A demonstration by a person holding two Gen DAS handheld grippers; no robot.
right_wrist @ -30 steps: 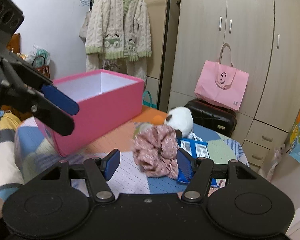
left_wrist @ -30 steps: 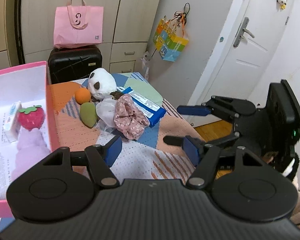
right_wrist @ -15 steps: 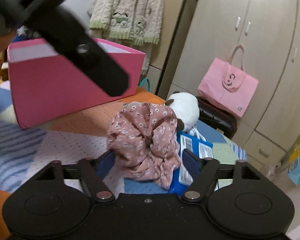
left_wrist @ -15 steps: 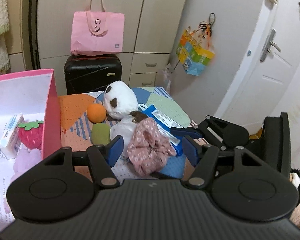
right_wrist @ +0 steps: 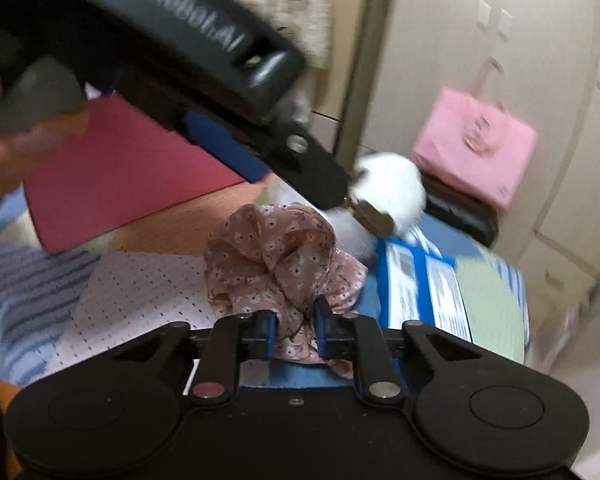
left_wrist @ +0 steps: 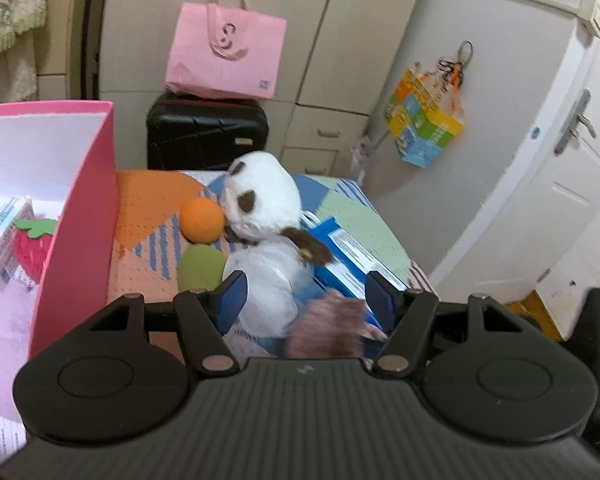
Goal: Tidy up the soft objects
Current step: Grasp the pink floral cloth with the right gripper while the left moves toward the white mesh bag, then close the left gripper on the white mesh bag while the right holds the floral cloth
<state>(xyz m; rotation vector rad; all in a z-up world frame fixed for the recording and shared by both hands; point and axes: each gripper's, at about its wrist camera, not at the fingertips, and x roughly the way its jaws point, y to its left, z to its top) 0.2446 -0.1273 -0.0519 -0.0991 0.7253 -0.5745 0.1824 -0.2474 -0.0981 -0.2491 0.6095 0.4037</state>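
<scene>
right gripper [right_wrist: 295,330] has just closed, pinching the floral scrunchie [right_wrist: 276,264].

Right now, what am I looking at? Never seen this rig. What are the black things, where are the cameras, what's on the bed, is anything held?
There is no robot here. A person carries a two-finger claw in each hand, and each claw has a fisheye camera looking forward along its fingers.

The left wrist view shows the left claw open, with nothing pinched. The right wrist view shows the right claw, whose jaws have just closed on the pink floral cloth.

On the patchwork cover lie a white plush toy, an orange ball, a green soft piece and a blue packet. At the left stands a pink box that already holds a plush strawberry.

The big black shape crossing the right wrist view is the left claw, seen from the side.
</scene>
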